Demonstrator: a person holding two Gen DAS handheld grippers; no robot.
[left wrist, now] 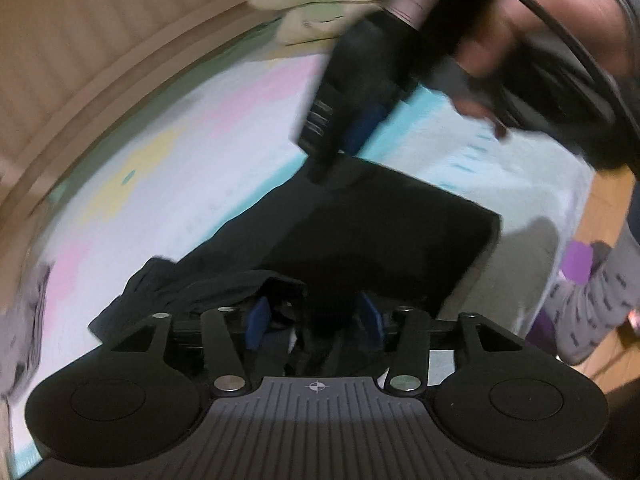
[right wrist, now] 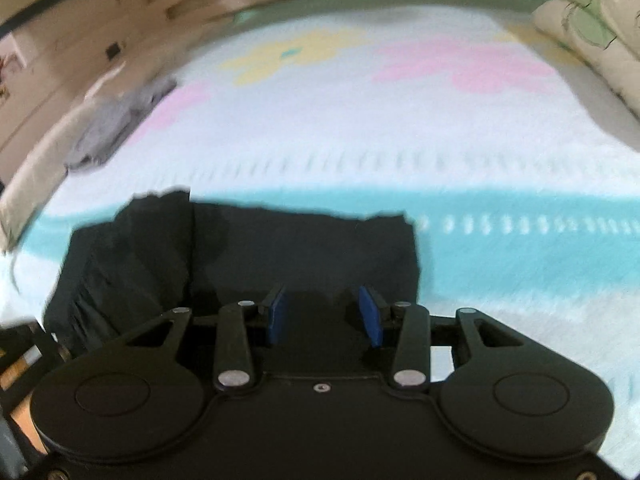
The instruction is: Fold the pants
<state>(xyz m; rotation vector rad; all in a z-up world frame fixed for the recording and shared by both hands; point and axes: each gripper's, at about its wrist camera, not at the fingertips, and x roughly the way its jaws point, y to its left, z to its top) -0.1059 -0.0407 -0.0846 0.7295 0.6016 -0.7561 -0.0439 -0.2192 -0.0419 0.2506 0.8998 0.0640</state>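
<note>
Left wrist view: the black pants (left wrist: 384,232) lie on the bed, over the pastel blanket (left wrist: 160,152), close to the bed's near edge, where wooden floor (left wrist: 600,208) shows just past it. They are already folded into a broad dark slab. Its long axis runs from the bunched, rumpled end at the left claw (left wrist: 316,320) up towards the right claw (left wrist: 340,148), which comes down from above and has its tip at the far corner of the fabric.

The left claw's blue pads (left wrist: 258,322) stand apart with black cloth gathered between them; the jaws are not pressed together, and I cannot tell whether they actually grip the cloth. The right claw is blurred here, held by a hand (left wrist: 504,60) with a dark cable running past it.

In the right wrist view the pants (right wrist: 248,256) stretch across the picture along the blanket's (right wrist: 400,140) turquoise band, with the crumpled, pleated end on the left and a squarer end on the right. The right claw (right wrist: 326,314) hangs over the middle of the fabric with its blue pads (right wrist: 277,316) spread wide and nothing between them.

A grey garment (right wrist: 116,128) lies well apart near the bed's far left edge, and cream pillows (right wrist: 588,28) with green print sit at the far right corner.
</note>
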